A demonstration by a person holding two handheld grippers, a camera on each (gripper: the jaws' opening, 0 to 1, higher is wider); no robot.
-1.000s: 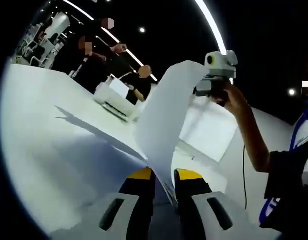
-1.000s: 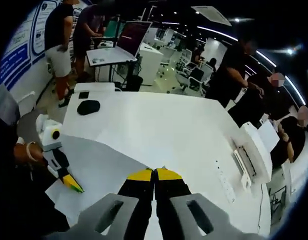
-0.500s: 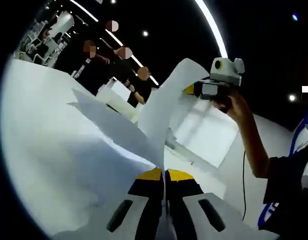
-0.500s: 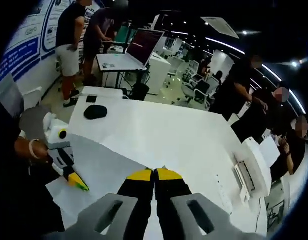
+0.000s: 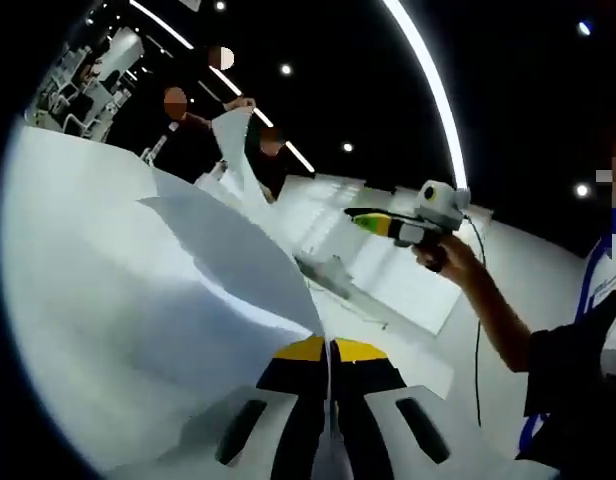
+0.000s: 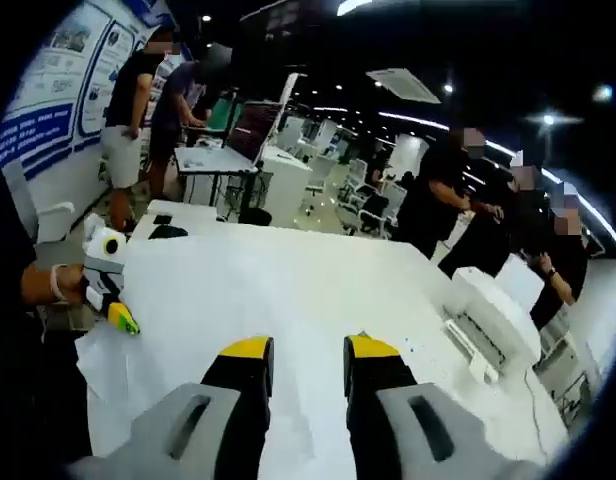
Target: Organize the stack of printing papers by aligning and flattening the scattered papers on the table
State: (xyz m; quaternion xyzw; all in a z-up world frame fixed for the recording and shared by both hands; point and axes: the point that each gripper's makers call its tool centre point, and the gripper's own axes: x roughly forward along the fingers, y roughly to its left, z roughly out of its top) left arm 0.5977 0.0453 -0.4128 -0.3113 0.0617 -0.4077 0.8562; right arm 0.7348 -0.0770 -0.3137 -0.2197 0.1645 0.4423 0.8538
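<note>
My left gripper (image 5: 329, 350) is shut on the near edge of a white sheet of paper (image 5: 238, 250). The sheet bows up and away to the left, and its far corner stands free in the air. More white sheets (image 5: 408, 272) lie flat on the white table (image 5: 78, 290) beyond it. My right gripper (image 5: 371, 221) hovers to the right in a person's hand, apart from the sheet. In the right gripper view, my right gripper (image 6: 308, 348) stands open with nothing between its jaws. At the left, my left gripper (image 6: 123, 320) pinches the paper (image 6: 103, 362) at the table's edge.
A white printer (image 6: 491, 308) sits at the table's far right, with a power strip (image 6: 466, 350) beside it. A dark mouse (image 6: 168, 231) lies at the far left corner. Several people stand beyond the table's far side. A desk with a monitor (image 6: 256, 125) stands behind.
My right gripper has opened and let go of the sheet's upper edge, then drawn back. The freed sheet has swung over to the left. My left gripper closed on it a moment earlier.
</note>
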